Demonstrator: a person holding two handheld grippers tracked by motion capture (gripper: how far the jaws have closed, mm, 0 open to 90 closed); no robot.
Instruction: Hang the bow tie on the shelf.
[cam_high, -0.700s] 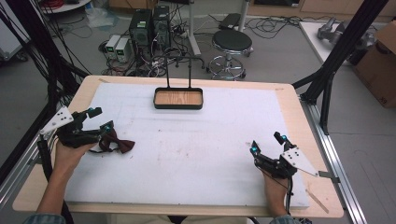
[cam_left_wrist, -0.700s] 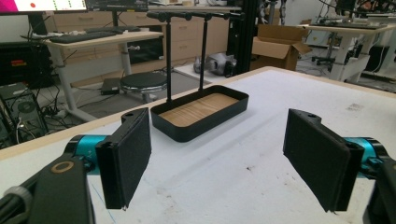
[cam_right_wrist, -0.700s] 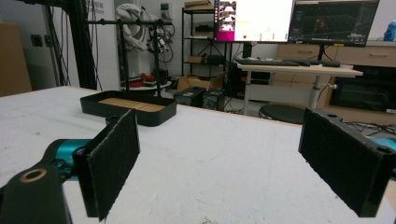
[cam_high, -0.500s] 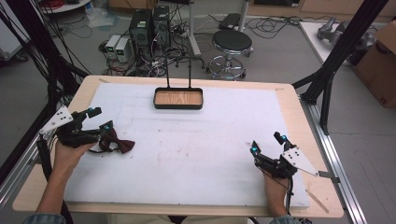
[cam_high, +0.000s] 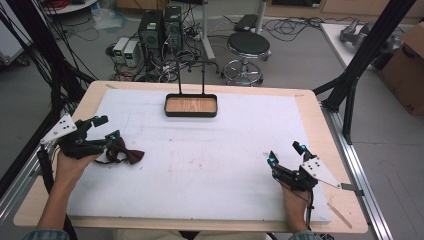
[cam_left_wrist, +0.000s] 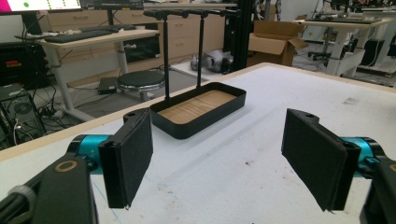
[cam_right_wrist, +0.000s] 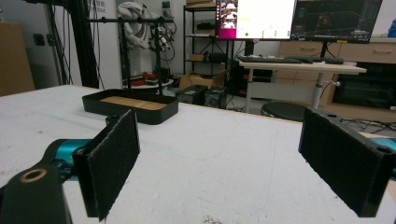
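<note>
jaws of the left gripper (cam_high: 102, 129) are spread wide with nothing held; a bow tie (cam_high: 125, 150) lies just beside it. the right gripper (cam_high: 285, 154) is likewise wide open and empty, near the table's (cam_high: 310, 107) right edge, well apart from the tray (cam_high: 191, 105).

Nothing has visibly moved between the earlier pictures and now

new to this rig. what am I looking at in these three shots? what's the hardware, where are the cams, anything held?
No robot arm: a person holds a two-fingered handheld gripper in each hand. The high view looks down on the white table, with the left gripper and right gripper near its sides. The other two pictures come from cameras riding on each gripper, looking along its black fingers. On the table: a dark red bow tie beside the left gripper, and a black tray with a stand at the far edge. Both grippers are open, holding nothing.
</note>
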